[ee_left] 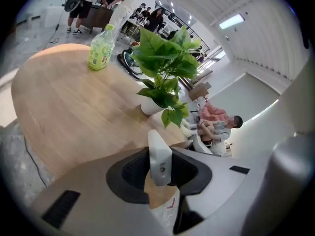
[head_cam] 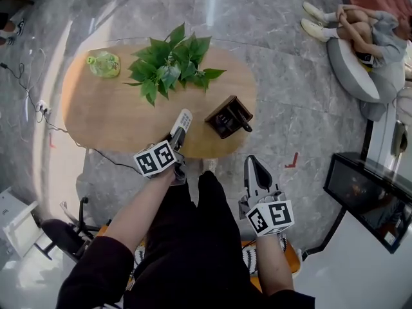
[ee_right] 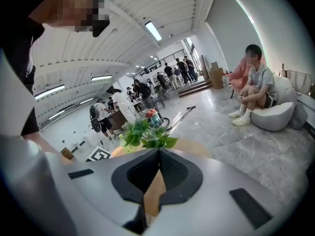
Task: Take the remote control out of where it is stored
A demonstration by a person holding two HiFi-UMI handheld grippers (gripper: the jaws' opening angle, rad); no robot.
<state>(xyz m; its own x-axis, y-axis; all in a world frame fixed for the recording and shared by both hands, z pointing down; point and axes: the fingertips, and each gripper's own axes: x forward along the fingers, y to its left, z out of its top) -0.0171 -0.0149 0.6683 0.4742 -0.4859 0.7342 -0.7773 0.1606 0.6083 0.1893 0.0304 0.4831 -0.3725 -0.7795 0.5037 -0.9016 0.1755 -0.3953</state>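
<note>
My left gripper [head_cam: 178,136] is shut on the lower end of a white remote control [head_cam: 183,120], held over the near edge of the oval wooden table [head_cam: 103,108]. In the left gripper view the remote [ee_left: 160,156] stands edge-on, clamped between the jaws of that gripper [ee_left: 160,170]. A dark open holder [head_cam: 228,116] sits on the table just right of the remote, apart from it. My right gripper [head_cam: 251,161] hangs off the table above my lap. It is shut with nothing in it, its jaws meeting at the tips in the right gripper view [ee_right: 158,154].
A leafy potted plant [head_cam: 170,66] stands at the table's middle and a green bottle [head_cam: 103,63] at its far left. A person sits on a beanbag [head_cam: 351,69] at the far right. A dark cabinet [head_cam: 367,198] stands to my right, a cable [head_cam: 38,102] trails at the left.
</note>
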